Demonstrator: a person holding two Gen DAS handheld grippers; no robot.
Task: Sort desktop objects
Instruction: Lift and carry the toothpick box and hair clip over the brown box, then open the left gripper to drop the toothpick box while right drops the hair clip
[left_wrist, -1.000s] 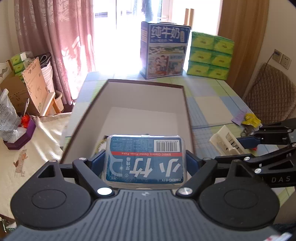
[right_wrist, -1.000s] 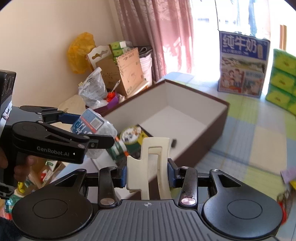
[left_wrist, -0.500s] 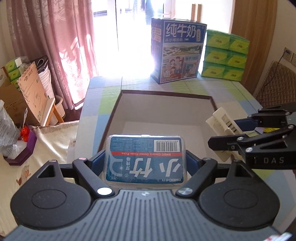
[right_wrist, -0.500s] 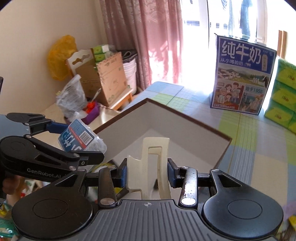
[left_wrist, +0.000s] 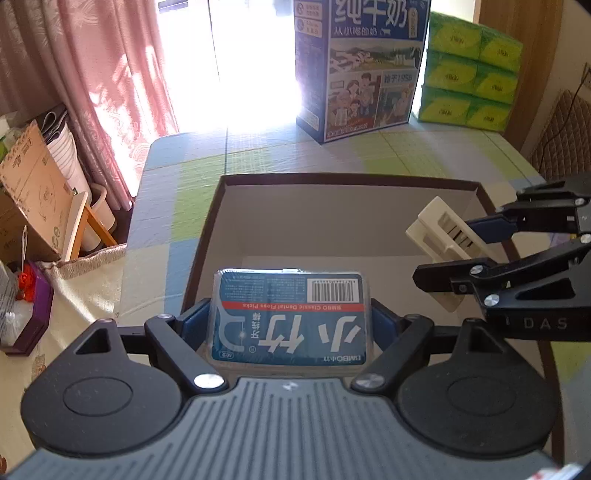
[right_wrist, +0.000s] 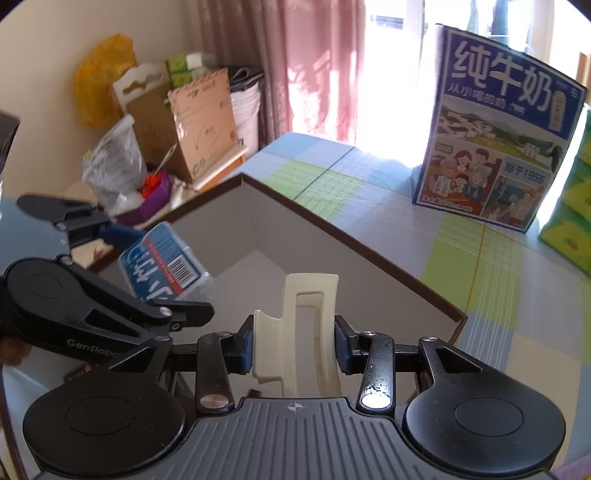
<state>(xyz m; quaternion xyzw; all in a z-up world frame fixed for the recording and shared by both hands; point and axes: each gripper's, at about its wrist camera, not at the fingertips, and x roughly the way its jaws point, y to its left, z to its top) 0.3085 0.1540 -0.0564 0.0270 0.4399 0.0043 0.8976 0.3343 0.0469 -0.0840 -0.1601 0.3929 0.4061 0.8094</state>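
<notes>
Both hands carry something over the open brown cardboard box (left_wrist: 347, 214), which sits on a bench covered by a checked cloth of green, blue and cream (left_wrist: 177, 173). The left gripper (left_wrist: 291, 321) has its jaws spread wide and clamped on the two short ends of a blue pack of dental floss picks (left_wrist: 290, 317), barcode and label facing up, held above the near left part of the box. The right gripper (right_wrist: 294, 347) has its jaws set narrow and pressed on the sides of a cream plastic hair claw clip (right_wrist: 303, 328), which stands upright between them over the near right part of the box. From the left wrist view, that clip (left_wrist: 443, 236) hangs to the right of the floss pack, the two apart. The inside of the box looks pale grey and bare where it shows. At the far end of the bench stands a blue milk carton case (left_wrist: 358, 66), with stacked green tissue packs (left_wrist: 472, 70) just to its right. Pink curtains (left_wrist: 110, 74) hang on the far left.
</notes>
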